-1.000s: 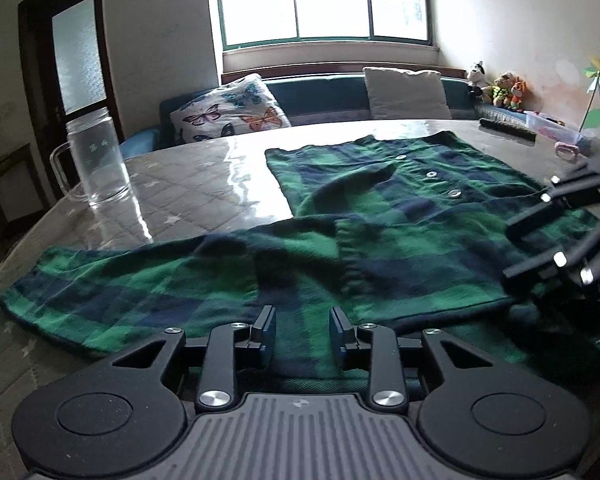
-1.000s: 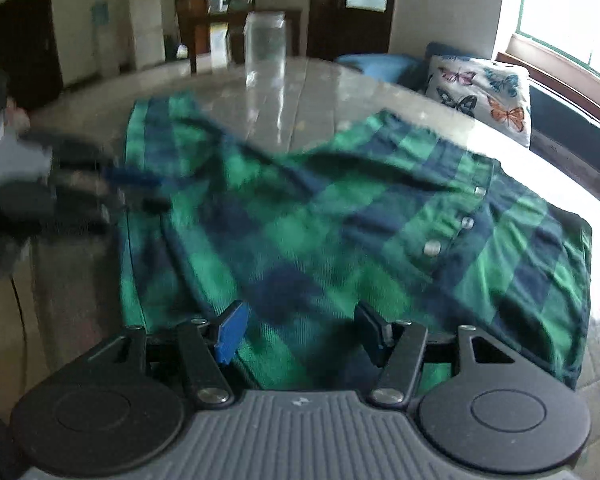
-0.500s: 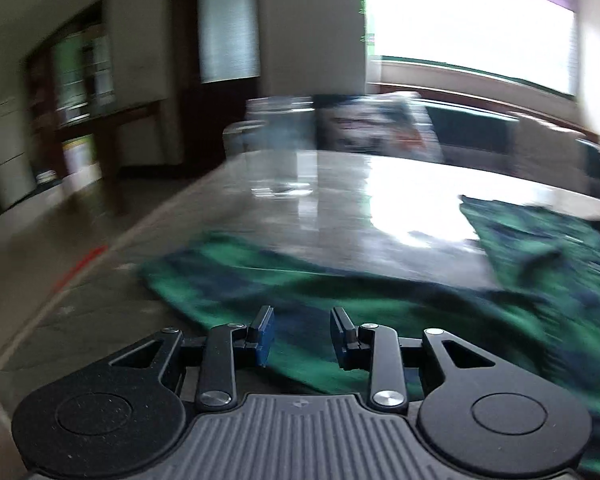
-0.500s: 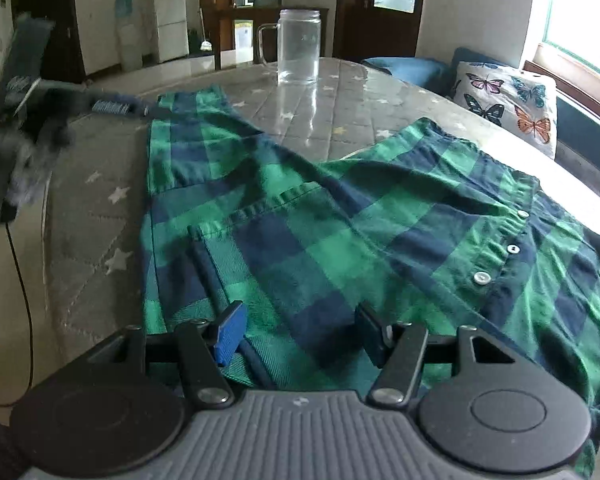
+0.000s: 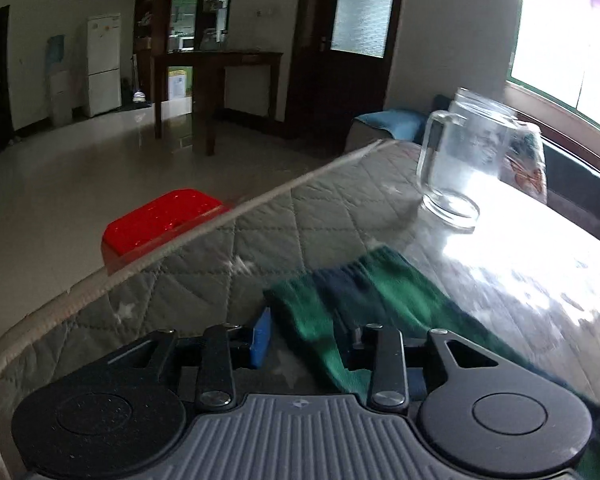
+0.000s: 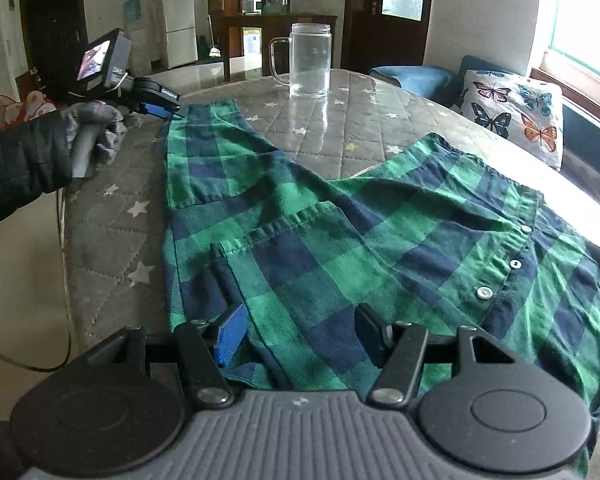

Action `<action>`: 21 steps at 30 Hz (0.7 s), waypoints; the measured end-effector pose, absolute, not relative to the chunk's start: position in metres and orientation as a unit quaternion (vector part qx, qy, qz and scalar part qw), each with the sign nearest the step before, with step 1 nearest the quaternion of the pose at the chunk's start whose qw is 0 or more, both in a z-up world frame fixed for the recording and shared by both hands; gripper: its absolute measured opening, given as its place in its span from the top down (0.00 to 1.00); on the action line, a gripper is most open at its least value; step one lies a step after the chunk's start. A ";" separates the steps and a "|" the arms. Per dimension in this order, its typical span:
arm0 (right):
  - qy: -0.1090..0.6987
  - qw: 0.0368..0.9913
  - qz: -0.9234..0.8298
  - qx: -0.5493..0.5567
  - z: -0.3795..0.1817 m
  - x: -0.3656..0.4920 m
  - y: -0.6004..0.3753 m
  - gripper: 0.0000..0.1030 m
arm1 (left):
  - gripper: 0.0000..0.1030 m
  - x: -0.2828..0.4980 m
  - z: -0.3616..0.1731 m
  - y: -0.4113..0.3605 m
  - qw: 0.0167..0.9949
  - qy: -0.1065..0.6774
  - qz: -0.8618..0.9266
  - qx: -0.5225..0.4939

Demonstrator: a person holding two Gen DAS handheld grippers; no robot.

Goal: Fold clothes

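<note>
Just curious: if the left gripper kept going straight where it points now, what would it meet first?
Probably the cuff end of the green-and-navy plaid shirt sleeve, lying between the open left gripper fingers. Depth is unclear.

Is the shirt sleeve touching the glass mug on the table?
Apart. The right wrist view shows bare quilted table between the sleeve end and the glass mug; the left wrist view shows the same gap.

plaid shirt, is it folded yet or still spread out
Spread out: the plaid shirt lies open on the table, its sleeve stretched toward the left claw.
</note>
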State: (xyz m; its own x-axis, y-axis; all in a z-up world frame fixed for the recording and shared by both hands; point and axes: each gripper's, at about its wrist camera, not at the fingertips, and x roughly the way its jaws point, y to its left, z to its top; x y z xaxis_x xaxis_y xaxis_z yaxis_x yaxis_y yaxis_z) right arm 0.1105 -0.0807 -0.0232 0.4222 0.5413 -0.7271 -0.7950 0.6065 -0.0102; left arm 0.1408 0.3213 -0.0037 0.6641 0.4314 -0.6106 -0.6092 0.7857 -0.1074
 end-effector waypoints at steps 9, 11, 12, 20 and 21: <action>0.353 0.830 0.400 -0.163 -0.017 0.112 -0.085 0.41 | 0.96 0.137 0.001 0.318 0.909 0.266 0.275 -0.167; 0.352 0.834 0.398 -0.151 -0.013 0.113 -0.090 0.41 | 0.96 0.129 0.013 0.308 0.919 0.243 0.257 -0.175; 0.352 0.835 0.397 -0.144 -0.010 0.115 -0.092 0.41 | 0.96 0.124 0.022 0.298 0.926 0.231 0.242 -0.176; 0.357 0.846 0.394 -0.034 0.016 0.133 -0.126 0.42 | 0.96 0.087 0.074 0.184 0.968 0.184 0.056 -0.164; 0.356 0.847 0.393 -0.018 0.020 0.135 -0.131 0.42 | 0.96 0.084 0.075 0.168 0.969 0.185 0.033 -0.160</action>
State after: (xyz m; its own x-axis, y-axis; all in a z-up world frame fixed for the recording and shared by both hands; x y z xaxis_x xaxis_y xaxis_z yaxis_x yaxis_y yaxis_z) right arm 0.1348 -0.1311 0.0199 0.4367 0.6538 -0.6179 -0.6793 0.6900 0.2499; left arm 0.0838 0.1684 0.0748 0.9294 0.0046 -0.3690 -0.1229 0.9467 -0.2976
